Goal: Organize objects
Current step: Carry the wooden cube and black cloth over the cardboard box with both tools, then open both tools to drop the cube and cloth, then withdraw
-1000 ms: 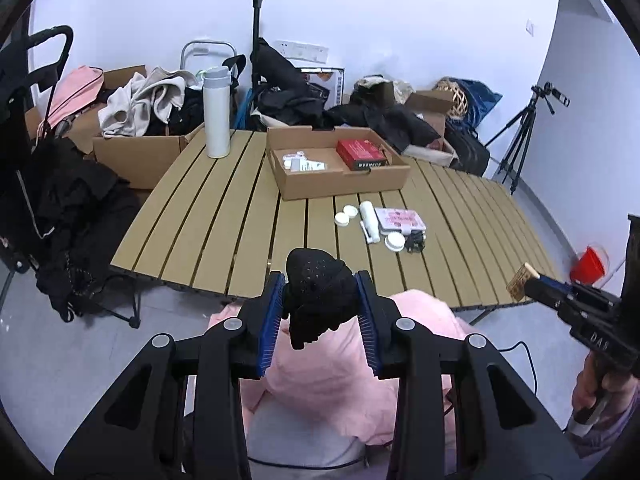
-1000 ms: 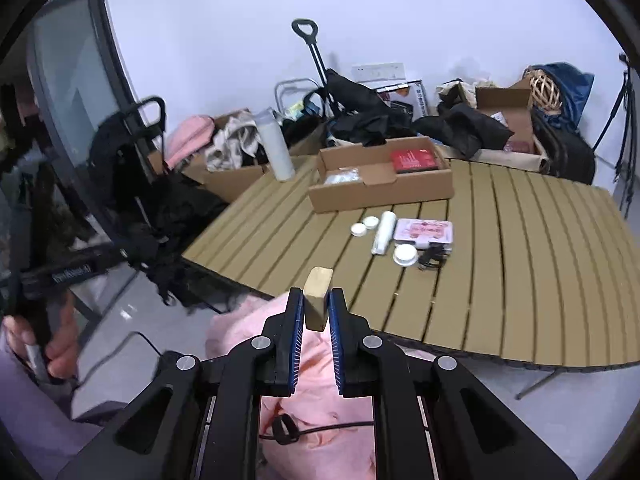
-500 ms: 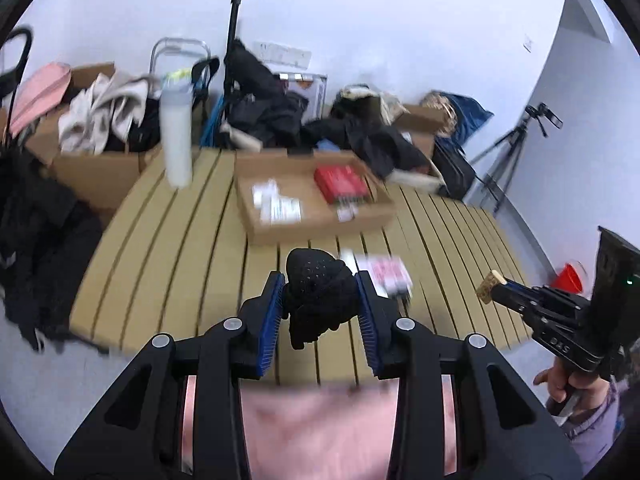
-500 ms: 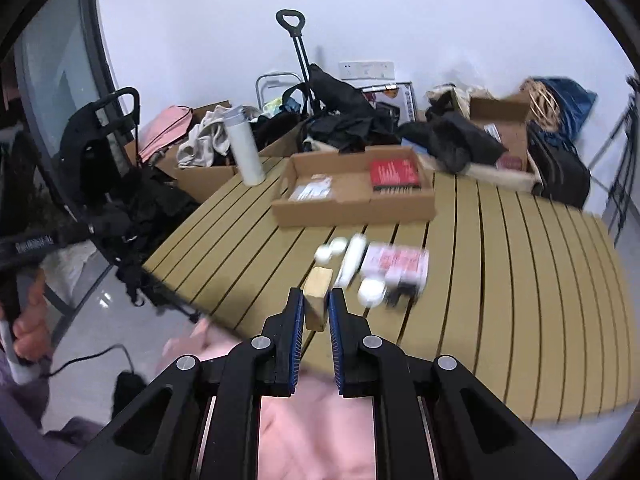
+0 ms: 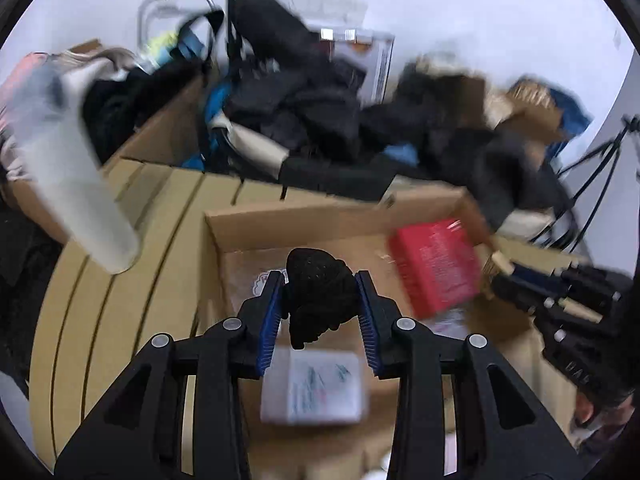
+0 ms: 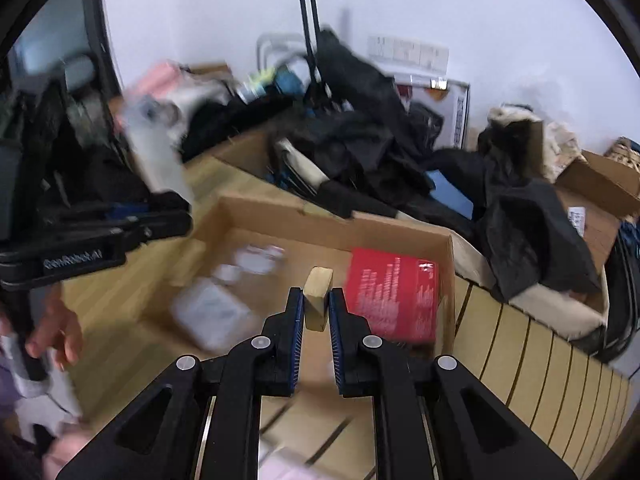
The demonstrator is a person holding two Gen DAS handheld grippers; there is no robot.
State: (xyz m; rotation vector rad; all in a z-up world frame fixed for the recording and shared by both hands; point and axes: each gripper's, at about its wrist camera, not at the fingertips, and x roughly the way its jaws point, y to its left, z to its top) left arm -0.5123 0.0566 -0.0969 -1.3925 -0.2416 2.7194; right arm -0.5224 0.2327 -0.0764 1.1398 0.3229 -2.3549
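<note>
A: Where did the two carried things stand?

B: The left tongs (image 5: 320,304) were clenched on a black knobbly object (image 5: 318,296), and the right tongs (image 6: 316,308) gripped a small wooden block (image 6: 317,298). Both hung over the open cardboard box (image 6: 280,216) on the slatted worktop (image 6: 532,344).

A: What was already in the box?

B: A red packet (image 6: 394,292) lay by its right wall and a pale plastic-wrapped pack (image 6: 210,314) nearer the left; the picture was blurred there.

A: How should the drop have gone?

B: I judged it best to lower each thing to the bare cardboard between those two, then release one at a time, keeping the tongs from knocking each other.
</note>
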